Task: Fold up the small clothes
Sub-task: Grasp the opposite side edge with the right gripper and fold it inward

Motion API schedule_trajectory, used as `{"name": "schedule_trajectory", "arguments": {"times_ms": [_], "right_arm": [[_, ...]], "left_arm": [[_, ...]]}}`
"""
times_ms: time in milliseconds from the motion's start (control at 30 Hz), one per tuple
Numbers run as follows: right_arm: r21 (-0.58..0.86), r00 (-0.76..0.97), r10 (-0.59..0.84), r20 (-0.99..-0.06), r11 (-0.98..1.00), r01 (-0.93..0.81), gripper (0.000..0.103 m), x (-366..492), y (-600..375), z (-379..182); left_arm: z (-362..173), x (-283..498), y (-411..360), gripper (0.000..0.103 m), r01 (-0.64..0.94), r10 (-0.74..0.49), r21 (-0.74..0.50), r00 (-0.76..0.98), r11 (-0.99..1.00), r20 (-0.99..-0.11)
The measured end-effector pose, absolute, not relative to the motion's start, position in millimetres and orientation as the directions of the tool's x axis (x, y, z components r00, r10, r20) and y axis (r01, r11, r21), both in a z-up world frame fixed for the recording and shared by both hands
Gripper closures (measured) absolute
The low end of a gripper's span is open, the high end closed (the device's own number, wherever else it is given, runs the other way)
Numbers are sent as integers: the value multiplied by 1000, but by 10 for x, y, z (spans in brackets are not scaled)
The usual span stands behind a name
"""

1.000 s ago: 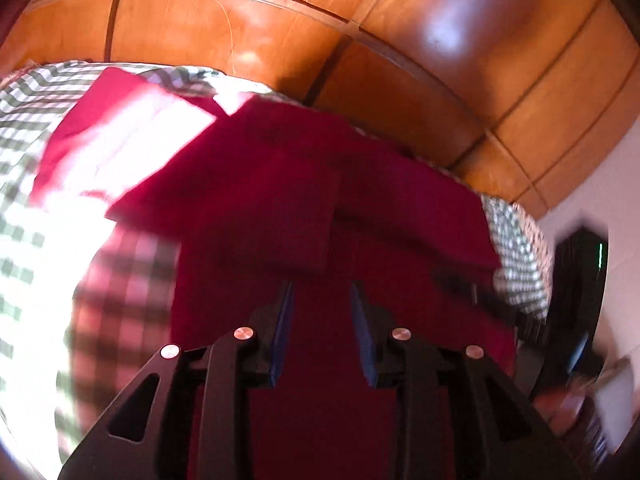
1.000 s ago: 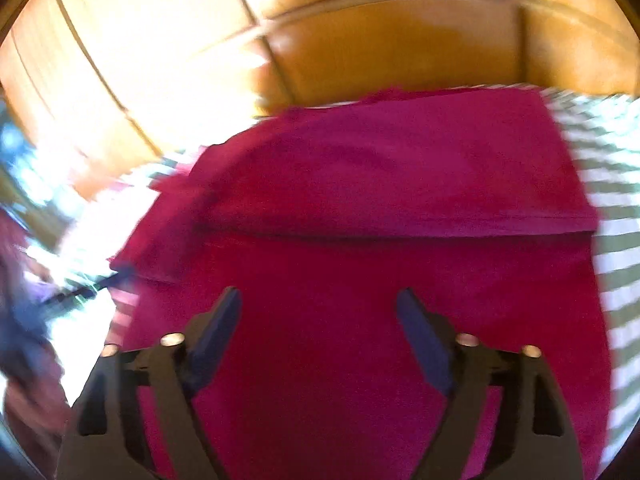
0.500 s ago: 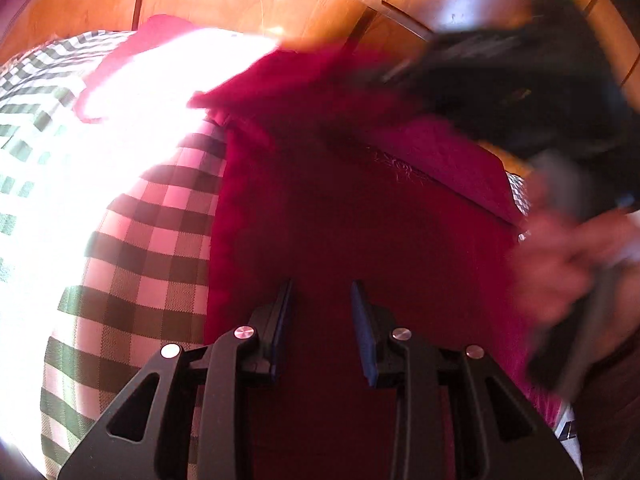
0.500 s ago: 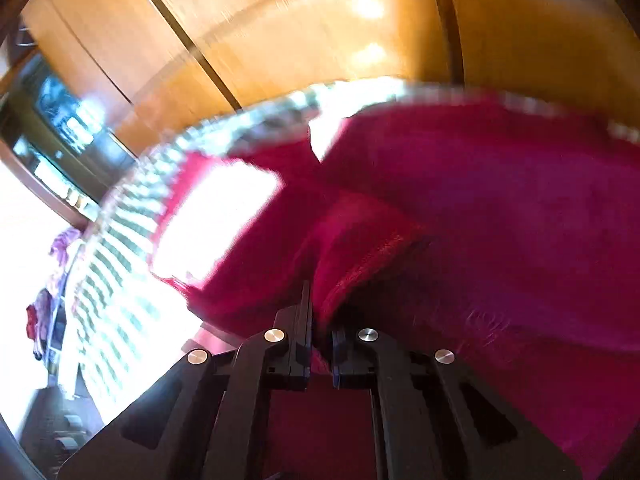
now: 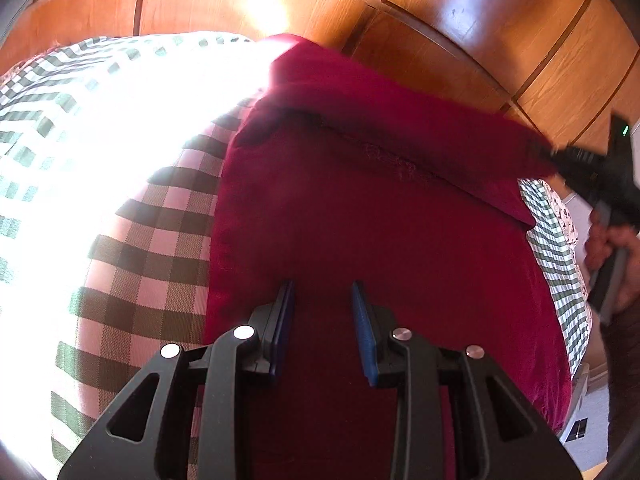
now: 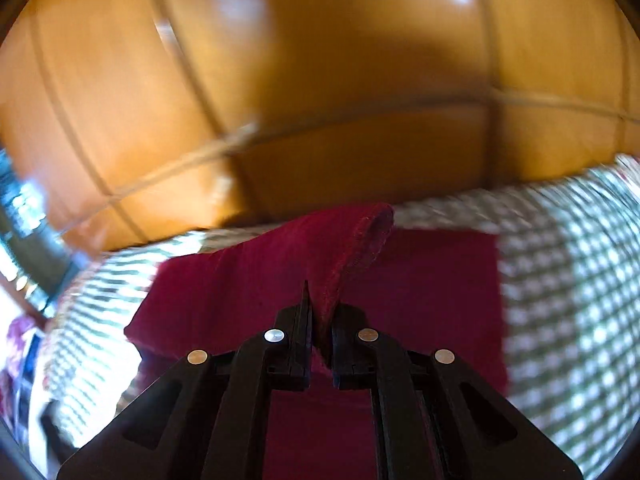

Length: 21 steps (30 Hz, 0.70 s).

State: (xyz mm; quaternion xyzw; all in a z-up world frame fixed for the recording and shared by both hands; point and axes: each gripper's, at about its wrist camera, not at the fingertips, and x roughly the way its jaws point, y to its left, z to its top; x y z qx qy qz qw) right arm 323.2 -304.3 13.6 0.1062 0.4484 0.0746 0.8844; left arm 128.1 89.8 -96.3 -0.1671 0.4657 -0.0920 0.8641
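Note:
A dark red garment [image 5: 380, 232] lies on a checked sheet [image 5: 152, 240]. My left gripper [image 5: 323, 286] stands low over its near part, jaws a little apart, with cloth under them and nothing pinched between the pads. In the left wrist view my right gripper [image 5: 592, 172] is at the far right and stretches a folded-over band of the garment across its far side. The right wrist view shows that right gripper [image 6: 322, 300] shut on a hemmed edge of the red garment [image 6: 240, 280], lifted off the bed.
Polished wooden panels [image 5: 440, 20] rise right behind the bed. The checked sheet [image 6: 560, 280] spreads right of the garment, and sun glare whitens it on the left. A hand [image 5: 608, 248] holds the right gripper's handle at the bed's right edge.
The right gripper shut on the garment's edge, lifted it and carried it across to the right, folding the sunlit left part over. The left gripper stayed low over the cloth.

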Motion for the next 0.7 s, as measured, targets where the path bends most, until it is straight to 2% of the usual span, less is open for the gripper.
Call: {"name": "schedule_trajectory", "arguments": {"times_ms": [267, 333, 433, 567, 700], "right_arm": [[269, 492, 192, -849, 959, 89, 97, 3201, -3418, -572], [293, 495, 211, -843, 951, 93, 97, 3164, -3430, -582], [319, 494, 239, -836, 944, 83, 97, 3165, -3470, -579], [320, 487, 251, -837, 945, 63, 97, 3203, -3507, -590], [289, 486, 230, -843, 956, 49, 97, 3183, -3457, -611]], "left_arm": [[-728, 1431, 1049, 72, -43, -331, -421, 549, 906, -768], [-628, 1556, 1163, 66, -63, -328, -440, 575, 896, -750], [-508, 1790, 1259, 65, -94, -287, -427, 611, 899, -738], [-410, 2093, 1109, 65, -47, -248, -356, 634, 933, -732], [-775, 2362, 874, 66, -57, -157, -219, 526, 974, -836]]}}
